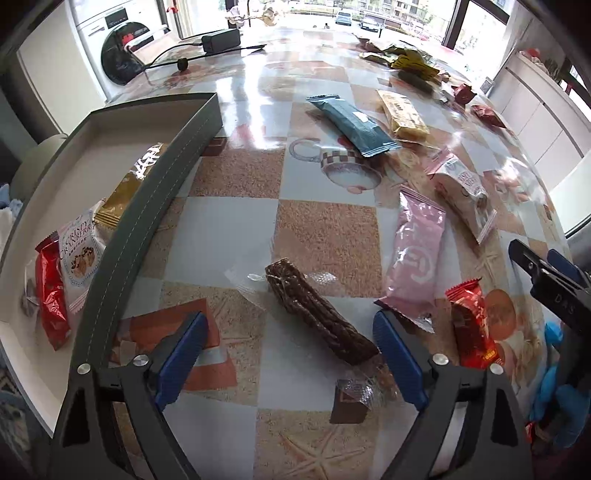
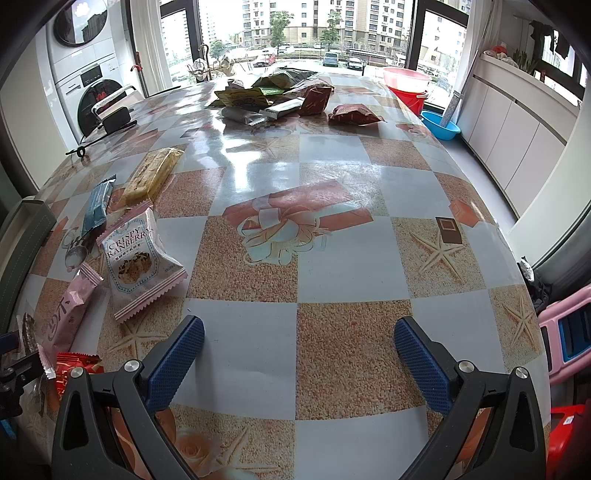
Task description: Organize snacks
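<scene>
Daylight is pouring through tall dark-framed windows (image 2: 295, 33) far ahead of the jaws, showing apartment blocks and parked cars outside, and is glaring off the glossy checkered tablecloth (image 2: 332, 258) spreading beneath them. A white washing machine (image 2: 86, 92) is standing ahead to the left. White cabinets (image 2: 517, 129) are running along the right wall above grey flooring (image 2: 476, 166).

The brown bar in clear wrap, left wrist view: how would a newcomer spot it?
Start at the grey tray on the checkered table. Right of its wall, between the open left gripper's blue fingers, lies the brown bar. Only its wrapper is see-through; the neighbours' are pink and red.
</scene>
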